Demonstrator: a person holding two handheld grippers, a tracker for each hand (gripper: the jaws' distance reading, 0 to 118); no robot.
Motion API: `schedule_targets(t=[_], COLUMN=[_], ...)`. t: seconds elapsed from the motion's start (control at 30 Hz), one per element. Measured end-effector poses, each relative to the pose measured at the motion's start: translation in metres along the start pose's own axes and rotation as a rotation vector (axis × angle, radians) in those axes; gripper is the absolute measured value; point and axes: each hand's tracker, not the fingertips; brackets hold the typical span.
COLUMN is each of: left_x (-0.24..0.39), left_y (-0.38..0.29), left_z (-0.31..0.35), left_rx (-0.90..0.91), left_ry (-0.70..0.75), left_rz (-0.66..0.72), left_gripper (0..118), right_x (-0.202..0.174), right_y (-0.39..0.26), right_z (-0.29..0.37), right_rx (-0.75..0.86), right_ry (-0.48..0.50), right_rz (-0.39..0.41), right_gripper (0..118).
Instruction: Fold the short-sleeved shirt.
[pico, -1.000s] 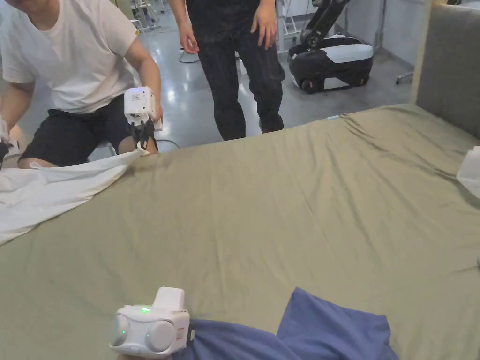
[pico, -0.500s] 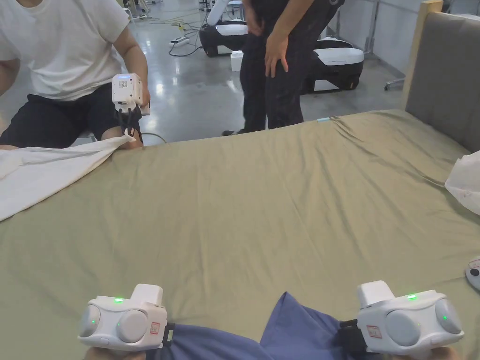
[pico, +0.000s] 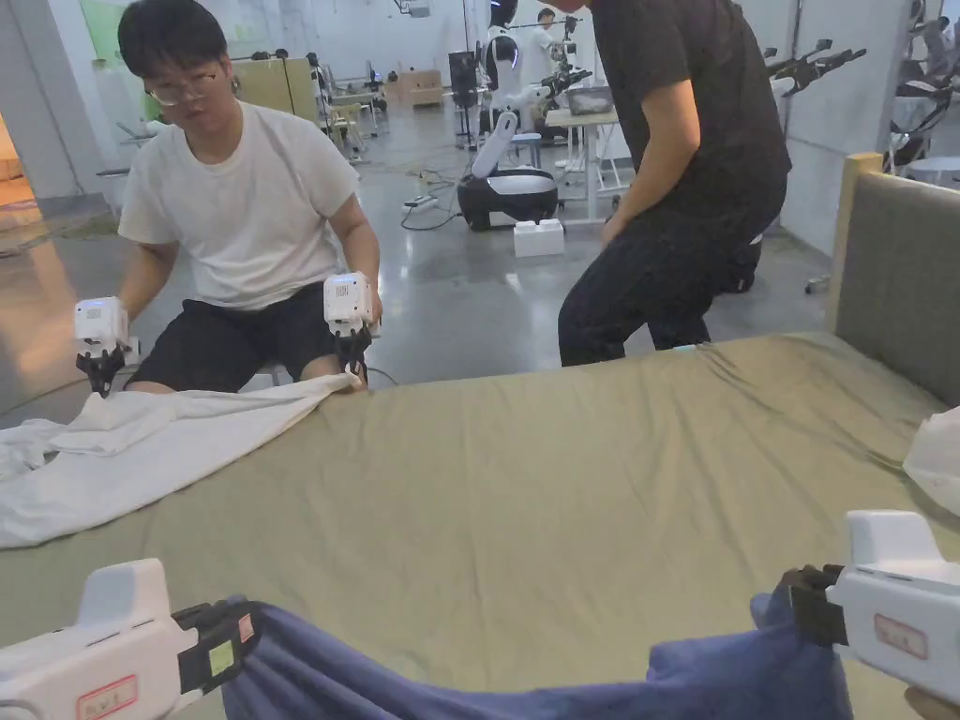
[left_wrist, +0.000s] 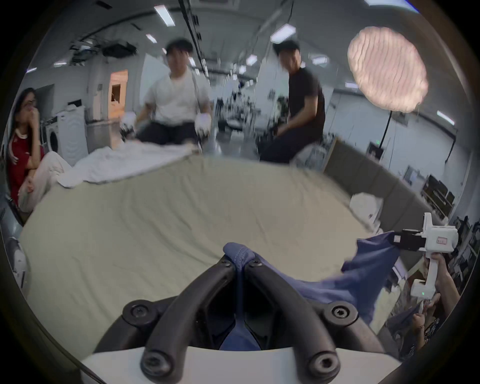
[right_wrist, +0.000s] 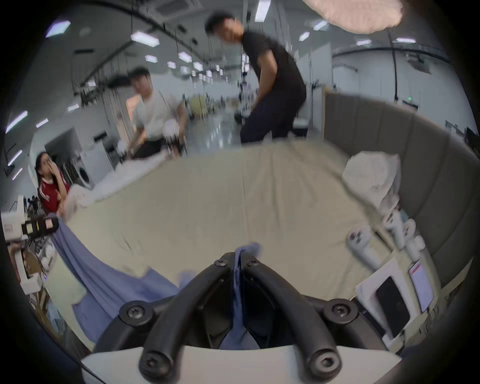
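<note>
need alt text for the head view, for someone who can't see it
Two handheld grippers, left gripper and right gripper, stretch a blue shirt above a green bed. Across it, a seated person grips a white cloth; another person stands nearby.

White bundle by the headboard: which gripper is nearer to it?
Right. The right gripper holds the blue shirt just below the white bundle; the left gripper is across the bed.

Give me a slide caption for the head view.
Both grippers, left gripper and right gripper, hold the blue shirt over the bed.
</note>
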Motion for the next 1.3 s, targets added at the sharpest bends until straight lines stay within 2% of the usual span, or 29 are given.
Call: schedule_targets(t=[0.17, 0.3, 0.37, 0.43, 0.5, 0.63, 0.83, 1.2, 1.3], left_x=[-0.011, -0.01, -0.008, -0.003, 0.001, -0.003, -0.014, -0.033, -0.026], left_y=[0.036, 0.072, 0.091, 0.109, 0.126, 0.163, 0.212, 0.279, 0.292], left_z=[0.109, 0.149, 0.157, 0.162, 0.161, 0.15, 0.113, 0.02, 0.002], left_rx=[0.237, 0.319, 0.353, 0.386, 0.431, 0.482, 0.487, 0.452, 0.457], left_ry=[0.068, 0.105, 0.119, 0.135, 0.167, 0.204, 0.225, 0.3, 0.302], left_rz=[-0.073, -0.069, -0.057, -0.067, -0.08, -0.07, -0.015, -0.014, -0.013], left_gripper=[0, 0, 0, 0, 0, 0, 0, 0, 0], right_x=[-0.007, -0.019, -0.03, -0.044, -0.062, -0.088, -0.106, -0.116, -0.118], right_y=[0.063, 0.107, 0.129, 0.15, 0.171, 0.213, 0.268, 0.343, 0.358], right_z=[0.08, 0.116, 0.122, 0.122, 0.122, 0.109, 0.069, 0.021, 0.007], right_rx=[0.184, 0.312, 0.336, 0.377, 0.409, 0.456, 0.501, 0.571, 0.586], right_ry=[0.007, -0.022, 0.019, 0.005, -0.005, -0.006, -0.042, -0.101, -0.142], right_rz=[0.008, 0.039, 0.015, 0.045, 0.087, 0.104, 0.151, 0.101, 0.134], right_gripper=[1, 1, 1, 1, 1, 1, 1, 1, 1])
